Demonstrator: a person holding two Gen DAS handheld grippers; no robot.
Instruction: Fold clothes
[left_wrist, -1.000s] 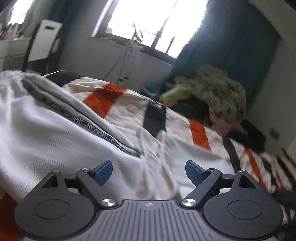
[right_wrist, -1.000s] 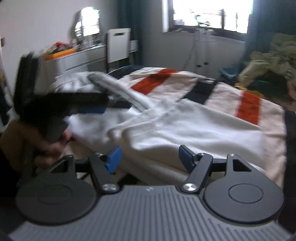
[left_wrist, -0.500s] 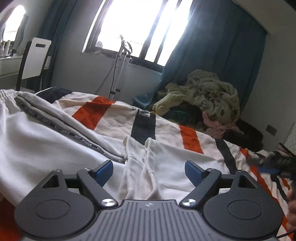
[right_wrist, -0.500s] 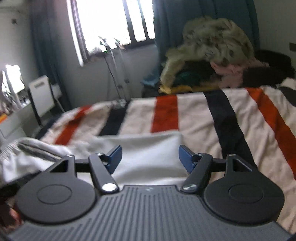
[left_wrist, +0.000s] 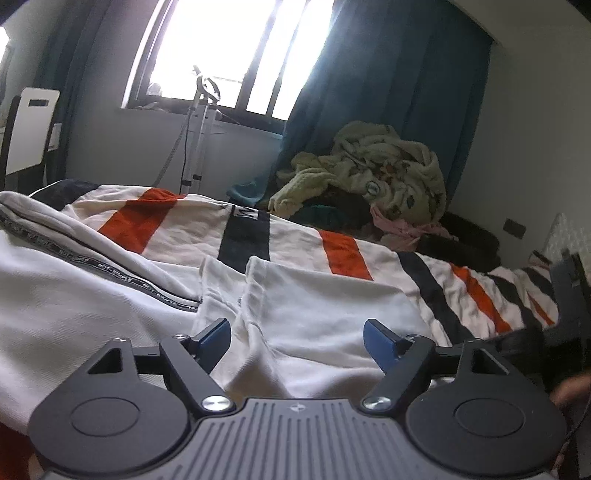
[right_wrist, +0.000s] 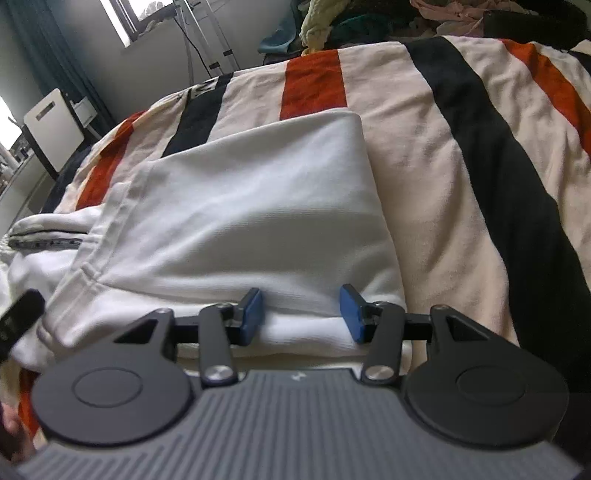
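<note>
Since a second ago the right tool (right_wrist: 302, 310) has swung away from the room and tipped down onto the near edge of the white trousers (right_wrist: 236, 206), and its jaws have just been closing, with the folded edge of the cloth between them. Its blue pads (right_wrist: 251, 314) sit at that edge, about halfway in, but whether they already press the fabric cannot be told. Over the same second the left tool (left_wrist: 297, 334) has slid a little along the bed, and its jaws have narrowed slightly; they stand wide apart above the cloth, gripping nothing.

From the right wrist, the trousers lie folded on the striped blanket (right_wrist: 461, 155), one smooth upper layer over a lower one, with a hem running down the left side. A dark blurred shape at the left edge may be the left tool, though that is not certain.

Only the left wrist view gives the printed band (left_wrist: 110, 267) running along the trousers, the two leg hems (left_wrist: 229, 291) lying side by side just ahead of the pads, the bright window (left_wrist: 236, 51), the blue curtain (left_wrist: 388, 92) and the full heap of clothes (left_wrist: 373, 170) beyond the bed. At its right edge shows part of the right tool (left_wrist: 569, 295), with a blurred hand (left_wrist: 570, 391) below it.
</note>
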